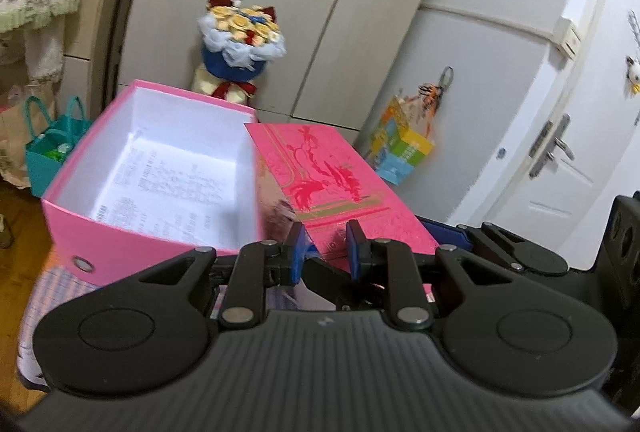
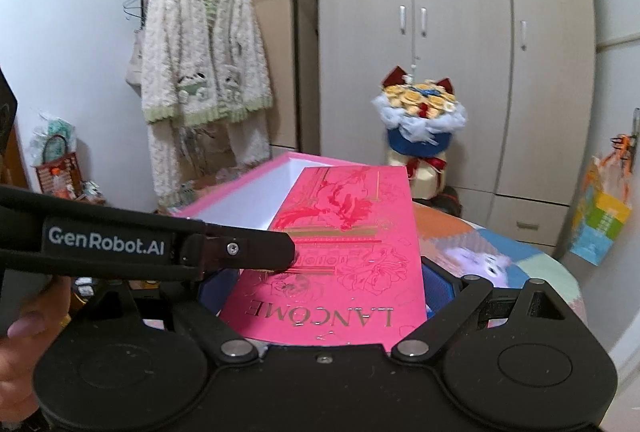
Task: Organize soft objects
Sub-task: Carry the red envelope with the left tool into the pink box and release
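Between my right gripper's [image 2: 324, 296] spread fingers lies the pink lid [image 2: 344, 252], unclamped; my left gripper [image 1: 326, 246] hangs released over its edge. Beside it, the pink box [image 1: 120, 200] holds only printed paper [image 1: 160, 188].

Pink outside, white inside, black print on the sheet at the bottom: open box [image 1: 160, 168]. Just right of the box, hot pink with gold lines, red figures and gold lettering: lid [image 2: 340, 252]. Beyond the box, yellow and white blooms ringed in white fluff, blue wrap, dark red ribbon: bouquet [image 1: 240, 40]. Left of the box, teal: bag [image 1: 52, 148]. Far left of the box, cream with pale green striped trim: fluffy cardigan [image 2: 204, 64]. Right of the box, yellow, blue and green blocks: hanging paper bag [image 1: 400, 144]. Black with blue pads: left hand-held gripper [image 1: 324, 252]. Under the box, lilac check: cloth [image 1: 48, 296].
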`<state>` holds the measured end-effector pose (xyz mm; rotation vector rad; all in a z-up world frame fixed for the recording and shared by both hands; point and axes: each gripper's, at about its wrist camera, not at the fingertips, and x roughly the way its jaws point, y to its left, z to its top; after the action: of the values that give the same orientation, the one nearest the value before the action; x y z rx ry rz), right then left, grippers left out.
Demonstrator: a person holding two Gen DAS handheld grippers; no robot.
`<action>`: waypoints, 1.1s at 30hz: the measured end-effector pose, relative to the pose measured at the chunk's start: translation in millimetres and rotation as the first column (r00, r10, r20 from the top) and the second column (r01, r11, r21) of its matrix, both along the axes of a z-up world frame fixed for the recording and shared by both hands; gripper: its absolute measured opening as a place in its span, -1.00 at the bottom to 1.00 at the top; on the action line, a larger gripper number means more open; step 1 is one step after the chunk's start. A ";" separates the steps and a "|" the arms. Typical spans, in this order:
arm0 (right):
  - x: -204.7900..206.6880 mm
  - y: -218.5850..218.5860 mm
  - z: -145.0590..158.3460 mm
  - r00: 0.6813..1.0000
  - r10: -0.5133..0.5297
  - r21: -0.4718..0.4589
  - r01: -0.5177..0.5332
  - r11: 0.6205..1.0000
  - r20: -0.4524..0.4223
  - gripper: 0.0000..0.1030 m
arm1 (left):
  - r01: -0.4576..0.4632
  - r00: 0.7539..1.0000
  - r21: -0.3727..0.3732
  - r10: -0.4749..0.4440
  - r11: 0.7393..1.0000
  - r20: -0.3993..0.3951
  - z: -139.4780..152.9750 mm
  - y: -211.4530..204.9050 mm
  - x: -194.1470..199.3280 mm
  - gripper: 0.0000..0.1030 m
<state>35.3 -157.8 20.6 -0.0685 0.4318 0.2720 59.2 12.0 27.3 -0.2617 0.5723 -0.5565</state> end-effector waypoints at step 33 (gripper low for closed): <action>191.7 48.0 -53.0 0.957 0.064 0.106 -0.035 0.994 -0.283 -0.26 | -0.034 0.966 0.022 0.038 0.999 -0.257 -53.1 44.4 202.9 -0.62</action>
<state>227.0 -109.8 -32.3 0.0590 0.7047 0.3547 262.0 56.3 -25.8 -0.3297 0.8225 -0.4851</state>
